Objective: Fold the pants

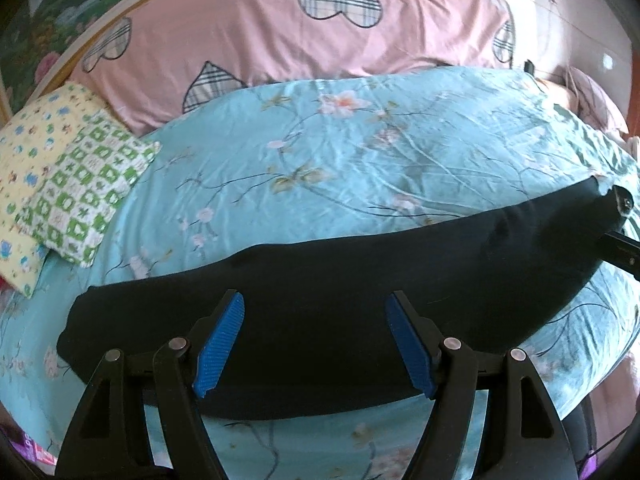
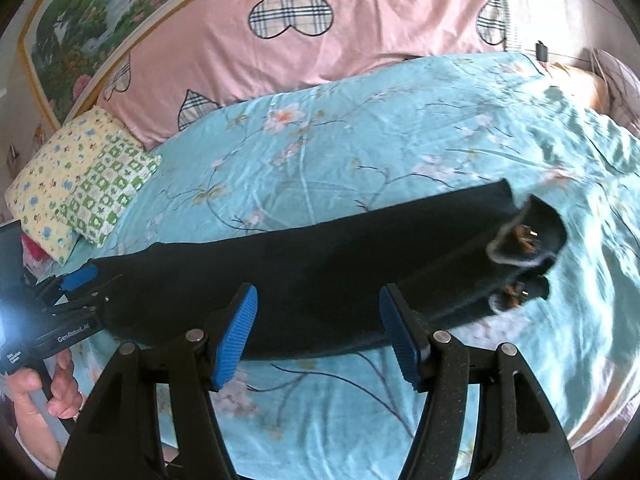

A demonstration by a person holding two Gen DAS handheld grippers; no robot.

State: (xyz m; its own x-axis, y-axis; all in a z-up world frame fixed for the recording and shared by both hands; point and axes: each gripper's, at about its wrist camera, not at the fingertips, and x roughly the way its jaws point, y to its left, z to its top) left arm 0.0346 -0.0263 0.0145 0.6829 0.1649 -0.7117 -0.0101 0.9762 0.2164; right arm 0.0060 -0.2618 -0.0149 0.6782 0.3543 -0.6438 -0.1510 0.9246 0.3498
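While a long pair of black fabric pants [image 1: 340, 312] lies stretched across the lower middle of both frames on a light blue floral bedsheet [image 1: 360, 152], the left gripper [image 1: 314, 344] hangs over the dark cloth with its blue ribbed pads [image 1: 222, 340] spread wide, grasping nothing. Seen from the right wrist view, the right gripper [image 2: 318, 332] is likewise released, its fingers parted above the near edge of the pants [image 2: 300, 280]. At the right of that frame, the garment's end shows pale trim and small brass-coloured fittings. A pink quilt with plaid hearts [image 2: 320, 40] fills the upper frame, and a yellow and green patterned pillow [image 2: 80, 184] sits at left.
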